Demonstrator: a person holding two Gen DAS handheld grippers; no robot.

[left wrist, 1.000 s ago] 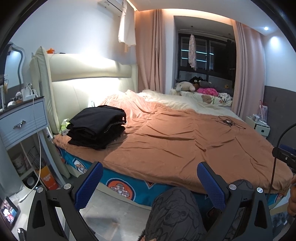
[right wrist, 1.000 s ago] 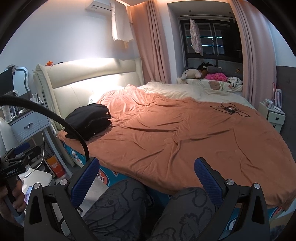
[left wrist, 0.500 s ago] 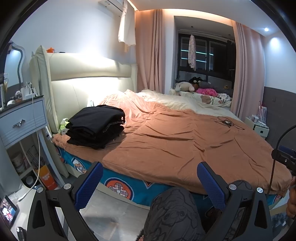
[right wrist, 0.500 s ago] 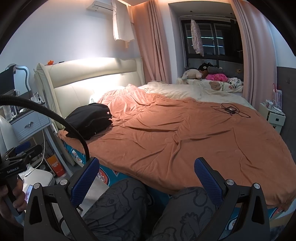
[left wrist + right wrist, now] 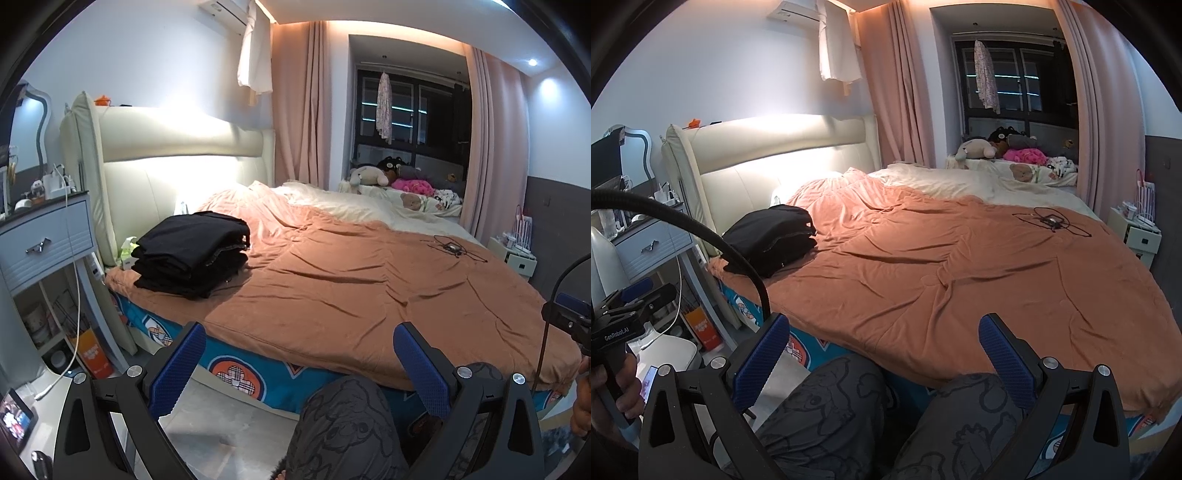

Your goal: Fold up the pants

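Bedroom light falls on a wide bed under a rust-orange quilt (image 5: 369, 288). At ten o'clock, a stack of black folded pants (image 5: 192, 251) rests near the headboard, clear of the folding area. Left gripper (image 5: 299, 365) and right gripper (image 5: 882, 354) hover spread and empty over the person's knees.

Your knee (image 5: 343, 424) hides part of the bed's (image 5: 258, 376) side, the phone (image 5: 16, 421) is cut off at the edge, and the items on the nightstand (image 5: 44, 236) are too small to tell.
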